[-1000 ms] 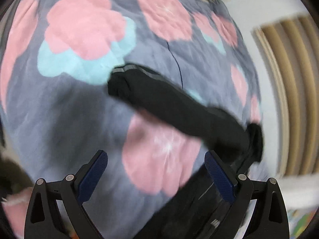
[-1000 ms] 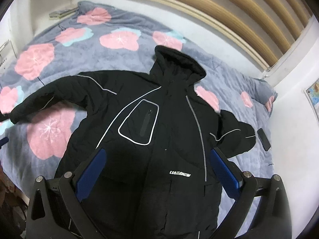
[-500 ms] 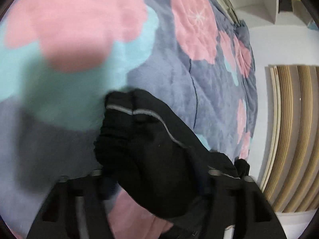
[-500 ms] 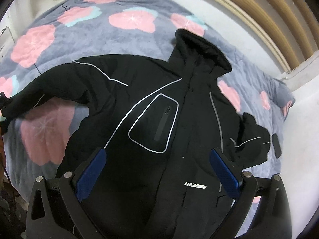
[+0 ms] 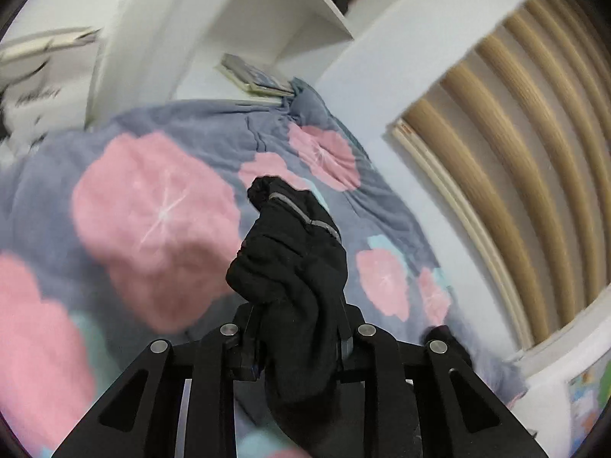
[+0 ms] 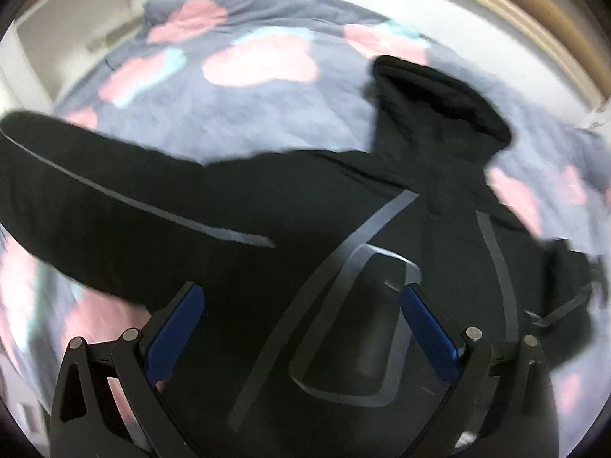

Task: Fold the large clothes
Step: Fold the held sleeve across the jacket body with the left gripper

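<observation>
A black hooded jacket [image 6: 305, 210] with grey reflective stripes lies front up on a flowered bedspread [image 6: 248, 114], its hood [image 6: 439, 95] toward the far wall. My left gripper [image 5: 298, 328] has its jaws closing on the end of one jacket sleeve [image 5: 290, 259], and the bunched black cloth is pinched between them and held up above the bedspread [image 5: 152, 210]. That sleeve [image 6: 95, 183] stretches raised to the left in the right wrist view. My right gripper [image 6: 301, 305] hangs open just above the chest pocket outline [image 6: 362, 324], nothing between its blue pads [image 6: 175, 324].
White shelves with books [image 5: 256, 76] stand beyond the bed's far corner. A slatted wooden headboard [image 5: 515, 152] and white wall run along the right side. The jacket's other sleeve [image 6: 565, 290] lies folded at the right edge.
The left gripper went from wide open over the sleeve to closed on its end and lifted it off the bed. The right gripper dropped closer to the jacket's chest, still open.
</observation>
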`<state>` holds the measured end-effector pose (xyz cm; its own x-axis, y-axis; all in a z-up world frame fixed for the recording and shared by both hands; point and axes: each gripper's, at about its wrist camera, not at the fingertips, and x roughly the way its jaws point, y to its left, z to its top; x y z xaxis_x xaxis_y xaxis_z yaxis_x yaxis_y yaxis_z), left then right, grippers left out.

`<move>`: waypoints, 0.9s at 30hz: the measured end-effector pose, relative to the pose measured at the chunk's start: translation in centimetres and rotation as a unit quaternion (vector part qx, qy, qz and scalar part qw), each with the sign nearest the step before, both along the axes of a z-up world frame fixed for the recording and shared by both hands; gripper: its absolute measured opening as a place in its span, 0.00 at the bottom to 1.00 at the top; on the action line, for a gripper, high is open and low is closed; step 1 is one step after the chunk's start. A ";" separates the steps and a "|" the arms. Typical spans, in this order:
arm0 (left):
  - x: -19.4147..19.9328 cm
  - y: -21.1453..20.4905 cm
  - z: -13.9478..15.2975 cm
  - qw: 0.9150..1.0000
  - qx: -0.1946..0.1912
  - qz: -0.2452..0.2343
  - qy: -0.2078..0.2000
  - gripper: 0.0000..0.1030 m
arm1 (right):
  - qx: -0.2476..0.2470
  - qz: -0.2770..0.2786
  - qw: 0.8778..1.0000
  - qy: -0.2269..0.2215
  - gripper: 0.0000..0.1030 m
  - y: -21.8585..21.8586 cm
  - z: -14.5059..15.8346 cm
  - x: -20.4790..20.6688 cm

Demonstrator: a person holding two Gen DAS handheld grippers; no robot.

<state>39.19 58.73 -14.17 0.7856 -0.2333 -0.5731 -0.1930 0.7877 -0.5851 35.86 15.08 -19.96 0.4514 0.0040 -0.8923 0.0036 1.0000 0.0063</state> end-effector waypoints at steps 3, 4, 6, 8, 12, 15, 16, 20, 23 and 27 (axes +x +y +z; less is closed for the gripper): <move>4.1 -0.7 -3.6 0.997 0.043 -0.012 0.070 0.25 | 0.053 0.016 0.998 0.012 0.89 1.8 -2.9 3.3; 4.7 -0.9 -5.2 0.994 0.046 -0.018 0.095 0.25 | 0.058 0.022 0.998 0.026 0.88 2.7 -4.5 4.5; 4.6 -1.7 -7.7 0.990 0.052 -0.027 0.128 0.25 | 0.055 0.036 0.997 0.049 0.88 4.2 -7.2 5.9; 4.1 -2.7 -9.5 0.985 0.066 -0.036 0.153 0.25 | 0.039 0.048 0.995 0.073 0.88 5.6 -9.6 6.6; 3.2 -4.7 -10.9 0.978 0.090 -0.061 0.176 0.24 | -0.018 0.064 0.992 0.103 0.92 7.0 -13.9 6.9; 2.3 -7.1 -9.4 0.976 0.116 -0.084 0.167 0.24 | -0.008 0.066 0.992 0.105 0.90 6.5 -13.0 6.6; 2.1 -7.9 -8.7 0.975 0.127 -0.092 0.160 0.24 | -0.004 0.065 0.992 0.105 0.89 6.2 -12.3 6.4; 0.6 -11.4 -5.5 0.976 0.135 -0.122 0.122 0.21 | 0.021 0.043 0.996 0.076 0.88 3.4 -8.0 3.8; -0.5 -15.7 -2.4 0.974 0.139 -0.157 0.085 0.19 | 0.018 0.016 0.998 0.055 0.88 0.5 -5.4 1.2; -2.1 -21.5 0.6 0.967 0.128 -0.215 0.044 0.19 | 0.010 -0.026 0.999 0.035 0.88 -4.1 -3.0 -2.8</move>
<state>37.13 37.20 -13.52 0.5929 -0.3701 -0.7152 0.1448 0.9226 -0.3575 33.05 10.99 -22.95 0.3873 0.0008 -0.9219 0.0559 0.9981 0.0243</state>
